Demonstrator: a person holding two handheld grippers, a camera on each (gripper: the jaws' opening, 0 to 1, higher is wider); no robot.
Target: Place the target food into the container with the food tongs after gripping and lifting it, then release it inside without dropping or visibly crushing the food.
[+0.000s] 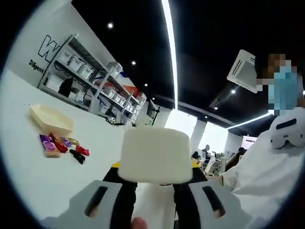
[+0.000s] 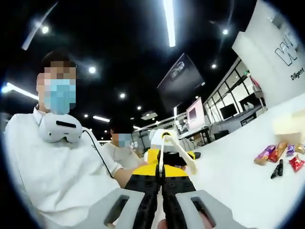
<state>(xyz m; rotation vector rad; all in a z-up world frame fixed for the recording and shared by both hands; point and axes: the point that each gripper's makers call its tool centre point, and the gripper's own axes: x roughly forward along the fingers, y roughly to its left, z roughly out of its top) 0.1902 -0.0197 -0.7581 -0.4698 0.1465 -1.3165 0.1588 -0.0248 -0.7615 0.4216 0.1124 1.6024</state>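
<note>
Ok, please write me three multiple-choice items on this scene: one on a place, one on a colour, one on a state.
1. Where do the small colourful wrapped snacks lie?
A on the white table
B on a shelf
C in a gripper

2. What colour is the rounded plastic container in the left hand-held gripper?
A red
B cream
C black

3. The right hand-held gripper is:
A open
B shut on a snack
C shut on pale food tongs

Answers: A, they rest on the tabletop; B, its wall is cream; C, the tongs rise from its closed jaws.
</note>
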